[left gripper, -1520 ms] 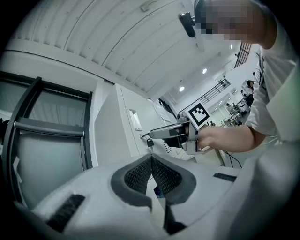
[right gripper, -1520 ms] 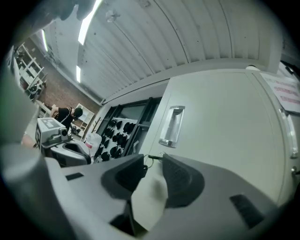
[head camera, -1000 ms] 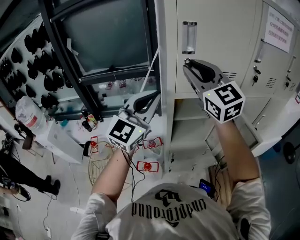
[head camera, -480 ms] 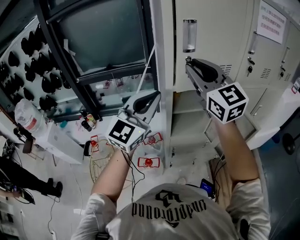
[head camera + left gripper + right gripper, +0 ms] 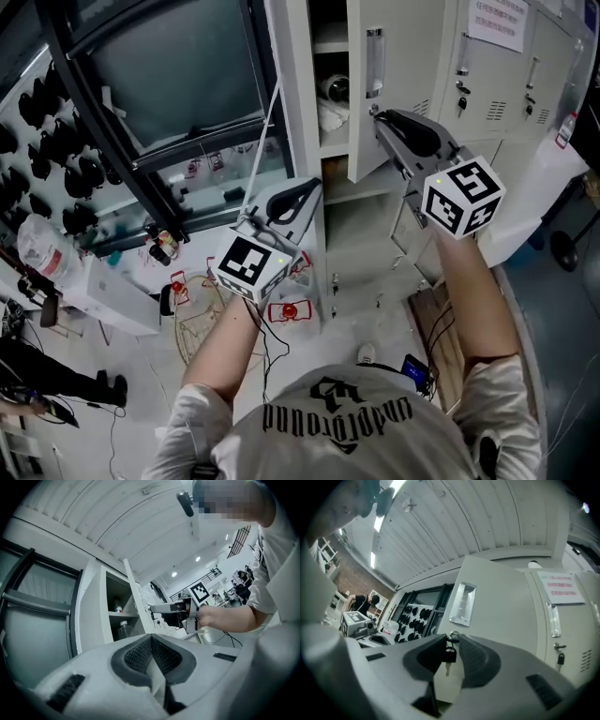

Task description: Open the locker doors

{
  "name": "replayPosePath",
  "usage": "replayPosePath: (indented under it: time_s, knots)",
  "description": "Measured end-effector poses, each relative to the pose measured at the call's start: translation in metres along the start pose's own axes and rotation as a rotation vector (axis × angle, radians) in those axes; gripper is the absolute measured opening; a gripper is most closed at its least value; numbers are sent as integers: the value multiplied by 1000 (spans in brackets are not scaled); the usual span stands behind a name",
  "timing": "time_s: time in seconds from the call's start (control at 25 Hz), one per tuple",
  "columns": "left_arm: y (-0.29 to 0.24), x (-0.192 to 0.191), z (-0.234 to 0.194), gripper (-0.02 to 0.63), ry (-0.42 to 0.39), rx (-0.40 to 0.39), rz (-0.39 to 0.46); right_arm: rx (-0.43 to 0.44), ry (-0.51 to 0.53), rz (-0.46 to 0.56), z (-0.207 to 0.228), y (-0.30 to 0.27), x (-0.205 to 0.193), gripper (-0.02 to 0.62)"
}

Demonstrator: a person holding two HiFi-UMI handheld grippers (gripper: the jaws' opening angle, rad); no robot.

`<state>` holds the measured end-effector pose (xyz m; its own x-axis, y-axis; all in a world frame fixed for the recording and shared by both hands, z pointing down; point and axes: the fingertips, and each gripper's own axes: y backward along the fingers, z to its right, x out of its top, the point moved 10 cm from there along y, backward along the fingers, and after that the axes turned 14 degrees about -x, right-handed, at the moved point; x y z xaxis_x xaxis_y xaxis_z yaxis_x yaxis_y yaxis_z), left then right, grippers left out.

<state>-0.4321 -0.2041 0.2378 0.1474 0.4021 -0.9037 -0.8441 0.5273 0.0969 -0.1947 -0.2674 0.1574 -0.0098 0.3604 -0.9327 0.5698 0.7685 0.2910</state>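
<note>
The grey upper locker door [image 5: 403,75] stands part-way swung out, and its recessed handle [image 5: 374,64] faces me. My right gripper [image 5: 375,114] is at the door's lock below that handle. In the right gripper view its jaws [image 5: 452,641] are closing on the small black key [image 5: 449,656] that hangs from a ring in the lock on the door [image 5: 506,606]. My left gripper [image 5: 314,187] hangs lower left of the door, shut and with nothing in it, apart from the locker. The left gripper view [image 5: 151,639] looks up at the open compartment.
The opened compartment [image 5: 328,94] holds a bottle [image 5: 123,629] and other small items on shelves. Shut lockers with a notice [image 5: 497,23] stand to the right. A black metal frame [image 5: 159,122] is at the left. Red parts [image 5: 289,311] and cables lie on the floor.
The upper locker door has swung outward with my right gripper at its lock, and the compartment behind it now shows. The left gripper has hardly moved.
</note>
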Motion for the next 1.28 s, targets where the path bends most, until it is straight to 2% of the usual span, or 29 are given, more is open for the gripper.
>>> replayPosePath:
  time_s: [0.2, 0.4, 0.84, 1.28]
  knots:
    - [-16, 15, 16, 8, -23, -22, 7, 3, -9, -7, 13, 25, 7, 94]
    - [-45, 27, 38, 8, -40, -21, 8, 52, -45, 2, 35, 50, 9, 95]
    - [-110, 46, 86, 8, -29, 81, 10, 182, -98, 16, 104, 102, 12, 98]
    - [-170, 63, 146, 8, -46, 155, -12, 173, -138, 10, 191, 144, 2, 87]
